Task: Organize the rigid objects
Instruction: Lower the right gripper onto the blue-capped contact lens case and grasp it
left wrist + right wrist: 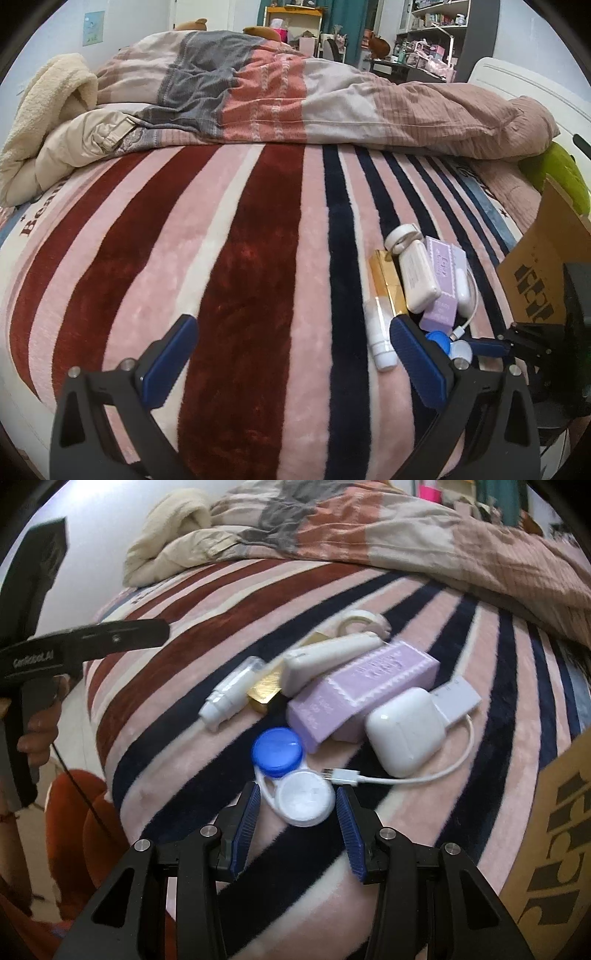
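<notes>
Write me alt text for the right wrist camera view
The right gripper straddles the white cap of a contact lens case, its blue-padded fingers not touching it. Behind it on the striped blanket lie a lilac box, white earbud case and cable.

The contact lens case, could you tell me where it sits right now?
In the right wrist view, the contact lens case lies on the striped blanket, its white cap between the right claw tips, before the lilac box.

Black hand-held gripper (297,805) frames, ribbed blue pads (351,834), silver screws
</notes>
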A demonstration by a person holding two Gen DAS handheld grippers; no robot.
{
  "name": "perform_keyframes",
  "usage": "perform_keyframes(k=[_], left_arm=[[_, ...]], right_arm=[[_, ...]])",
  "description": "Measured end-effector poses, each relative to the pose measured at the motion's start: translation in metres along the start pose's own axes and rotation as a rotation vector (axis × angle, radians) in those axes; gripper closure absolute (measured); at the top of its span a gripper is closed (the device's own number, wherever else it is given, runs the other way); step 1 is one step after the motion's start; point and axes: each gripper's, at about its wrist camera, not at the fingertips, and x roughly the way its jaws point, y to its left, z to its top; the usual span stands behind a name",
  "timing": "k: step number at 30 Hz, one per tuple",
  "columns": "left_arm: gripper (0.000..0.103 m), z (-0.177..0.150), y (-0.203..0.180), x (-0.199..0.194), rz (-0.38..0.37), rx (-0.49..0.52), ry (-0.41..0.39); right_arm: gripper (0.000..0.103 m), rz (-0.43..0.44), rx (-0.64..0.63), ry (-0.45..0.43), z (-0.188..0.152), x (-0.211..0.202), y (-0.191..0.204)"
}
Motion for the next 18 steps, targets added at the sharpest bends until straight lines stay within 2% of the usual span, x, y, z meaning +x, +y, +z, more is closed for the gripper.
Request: perform_keyframes(k=[4, 8, 11, 12, 13, 14, 18], left_arm=[[0.0, -0.005, -0.001, -0.006, 0.016, 0.02, 0.001], [0.0, -0.01, 0.002, -0.01, 0.021, 0.019, 0.006], [0.0, -0.012, 0.004, -0.012, 0.013, 0.015, 0.007], [0.0, -0.013, 0.004, -0.011, 0.001, 0.015, 0.012], [0.0, -0.012, 0.003, -0.01, -0.019, 0.019, 0.018], [0.0, -0.012, 0.001, -0.01, -0.038, 0.027, 0.022], [0.001, -0.007, -0.01, -0.012, -0.131, 0.082, 0.034]], right_arm=[[0.064, -0.005, -0.049, 0.004, 0.006, 0.003, 0.007], [0.064, -0.048, -0.078, -0.011, 0.009, 0.003, 0.007], [0.064, -0.038, -0.1, -0.002, 0.008, 0.008, 0.012], [0.064, -0.049, -0.119, 0.003, 0.007, 0.009, 0.015], [0.071, -0.067, -0.136, 0.002, 0.007, 0.009, 0.018], [0.072, -0.082, -0.15, 0.0, 0.007, 0.009, 0.02], [0.074, -0.049, -0.158, -0.07, 0.01, -0.009, 0.026]])
